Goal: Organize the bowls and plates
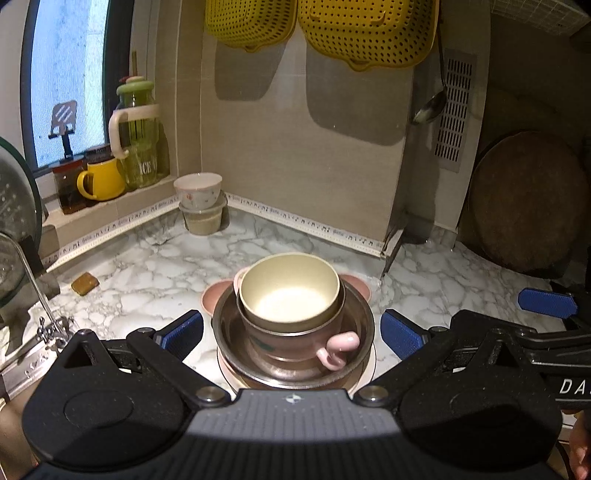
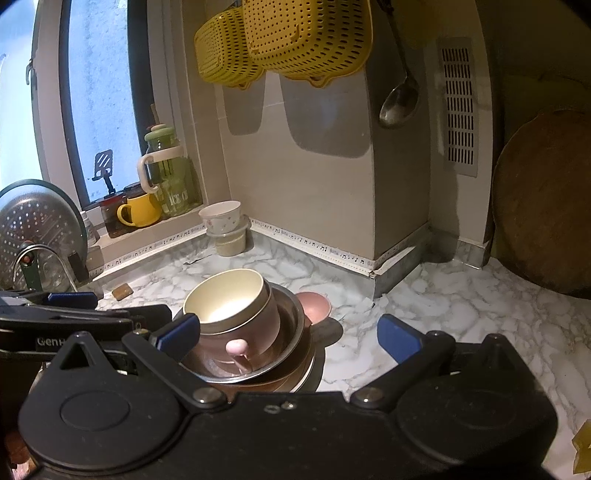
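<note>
A stack stands on the marble counter (image 1: pixel 155 273): a cream bowl (image 1: pixel 290 288) nested in a pink handled cup (image 1: pixel 334 349), inside a steel bowl (image 1: pixel 364 328), on a pink plate (image 1: pixel 212 295). My left gripper (image 1: pixel 291 334) is open, its blue pads on either side of the stack without touching it. In the right wrist view the cream bowl (image 2: pixel 225 299), pink cup (image 2: pixel 266 325) and steel bowl (image 2: pixel 295 314) sit at lower left. My right gripper (image 2: pixel 288 334) is open and empty, its left pad near the cup.
A floral bowl (image 1: pixel 198 190) sits on a lidded container in the corner. A yellow mug (image 1: pixel 101 181) and green jar (image 1: pixel 138 136) stand on the sill. Yellow colanders (image 1: pixel 314 29) and a ladle (image 1: pixel 430 107) hang above. A round board (image 1: pixel 524 199) leans right. A faucet (image 1: pixel 33 284) is left.
</note>
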A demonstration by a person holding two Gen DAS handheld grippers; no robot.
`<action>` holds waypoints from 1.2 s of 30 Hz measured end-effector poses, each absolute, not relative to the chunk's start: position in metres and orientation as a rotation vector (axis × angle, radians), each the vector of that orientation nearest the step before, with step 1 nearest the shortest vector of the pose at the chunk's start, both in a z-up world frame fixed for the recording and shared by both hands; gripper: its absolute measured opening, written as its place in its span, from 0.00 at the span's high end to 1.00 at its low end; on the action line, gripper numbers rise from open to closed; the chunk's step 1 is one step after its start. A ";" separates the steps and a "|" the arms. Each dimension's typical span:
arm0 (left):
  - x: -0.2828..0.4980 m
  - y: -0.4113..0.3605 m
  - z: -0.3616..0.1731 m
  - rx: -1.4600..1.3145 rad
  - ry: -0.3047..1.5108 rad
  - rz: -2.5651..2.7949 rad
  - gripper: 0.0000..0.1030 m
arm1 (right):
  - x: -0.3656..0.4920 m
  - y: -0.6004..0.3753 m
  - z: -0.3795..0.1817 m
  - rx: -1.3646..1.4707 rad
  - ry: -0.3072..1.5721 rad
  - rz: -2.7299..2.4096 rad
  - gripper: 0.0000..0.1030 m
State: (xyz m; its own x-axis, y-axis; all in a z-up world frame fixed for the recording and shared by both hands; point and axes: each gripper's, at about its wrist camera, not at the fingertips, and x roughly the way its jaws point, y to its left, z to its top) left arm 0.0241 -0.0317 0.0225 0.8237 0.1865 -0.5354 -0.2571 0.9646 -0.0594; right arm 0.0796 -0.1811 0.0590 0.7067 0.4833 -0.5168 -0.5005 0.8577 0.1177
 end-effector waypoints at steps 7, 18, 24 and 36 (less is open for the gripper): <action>0.023 -0.032 0.023 -0.141 0.545 0.233 0.00 | 0.079 -0.183 0.058 -0.022 0.564 0.537 0.00; 0.024 -0.028 0.018 -0.175 0.578 0.231 0.00 | 0.079 -0.181 0.057 -0.028 0.577 0.543 0.00; 0.025 -0.027 0.016 -0.182 0.588 0.227 0.00 | 0.079 -0.181 0.056 -0.028 0.580 0.543 0.00; 0.026 -0.025 0.016 -0.189 0.595 0.224 0.00 | 0.079 -0.181 0.054 -0.027 0.586 0.545 0.00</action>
